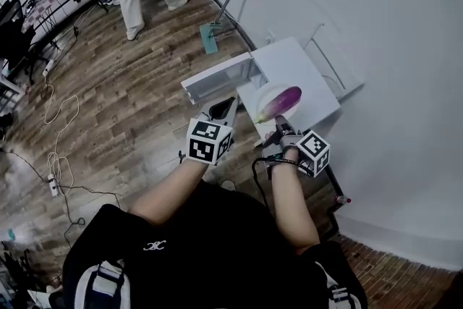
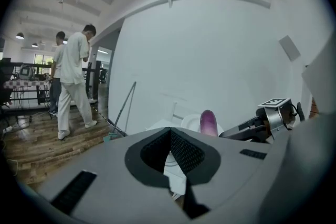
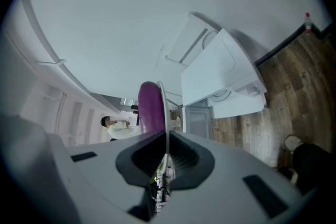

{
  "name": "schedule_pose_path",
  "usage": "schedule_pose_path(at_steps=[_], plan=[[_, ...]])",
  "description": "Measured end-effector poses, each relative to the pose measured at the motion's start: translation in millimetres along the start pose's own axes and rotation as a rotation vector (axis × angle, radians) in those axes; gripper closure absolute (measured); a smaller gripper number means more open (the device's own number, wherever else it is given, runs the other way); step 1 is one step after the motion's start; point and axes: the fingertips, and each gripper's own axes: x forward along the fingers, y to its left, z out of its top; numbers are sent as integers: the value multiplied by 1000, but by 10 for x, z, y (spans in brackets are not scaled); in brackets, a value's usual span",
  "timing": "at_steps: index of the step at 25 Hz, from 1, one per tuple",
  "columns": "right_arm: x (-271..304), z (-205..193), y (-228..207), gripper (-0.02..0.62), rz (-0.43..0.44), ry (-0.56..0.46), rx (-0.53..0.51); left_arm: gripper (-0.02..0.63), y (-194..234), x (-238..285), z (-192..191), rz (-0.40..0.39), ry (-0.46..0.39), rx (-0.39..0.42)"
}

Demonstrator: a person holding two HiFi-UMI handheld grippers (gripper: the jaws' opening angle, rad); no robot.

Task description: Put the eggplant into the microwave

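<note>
Eggplant [image 1: 280, 102] is lying loose on a white plate [image 1: 262, 96], so nothing's actually gripping the veg. The right gripper [image 1: 281, 128] is clamped on the near rim of that plate; its own view shows the rim edge-on between the jaws, with the purple thing sitting off to one side. The left gripper [image 1: 223, 109] has its jaws together with nothing in them, and it's parked just beside the open door [image 1: 217, 79] of the white microwave [image 1: 293, 65]. From the head view the plate looks held up right at the front of the microwave, but I can't tell if any of it is past the opening, so I'd call it not in yet. What worries me is that a plate pinched at one edge wants to droop or swivel in the jaws. The eggplant is round and smooth, so if the plate tips on the way in, it rolls off onto the wood floor [image 1: 123, 105]. The far rim could also clip the frame or the door and jolt it loose, and the left gripper is close enough to nudge the door into the path.
</note>
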Motion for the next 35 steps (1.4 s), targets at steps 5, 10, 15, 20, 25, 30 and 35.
schedule_pose_path(at_steps=[5,10,15,20,25,30,35], plan=[[123,130,-79,568,-21,-23,16,607,25,271,39,-36,10,8],[320,202,-87,568,-44,-88,35,607,129,599,90,-130,35,30],[648,318,-36,568,-48,-191,66,607,371,1067,251,-249,64,70],[817,266,-79,568,-63,-299,132,607,496,1418,348,-385,94,108],[915,187,-191,568,-84,-396,179,607,507,1635,301,-509,111,129],[902,107,-466,568,-117,-494,233,607,430,1702,98,-613,124,161],[878,-70,-761,568,-150,-549,286,607,437,1663,-175,-658,140,181]])
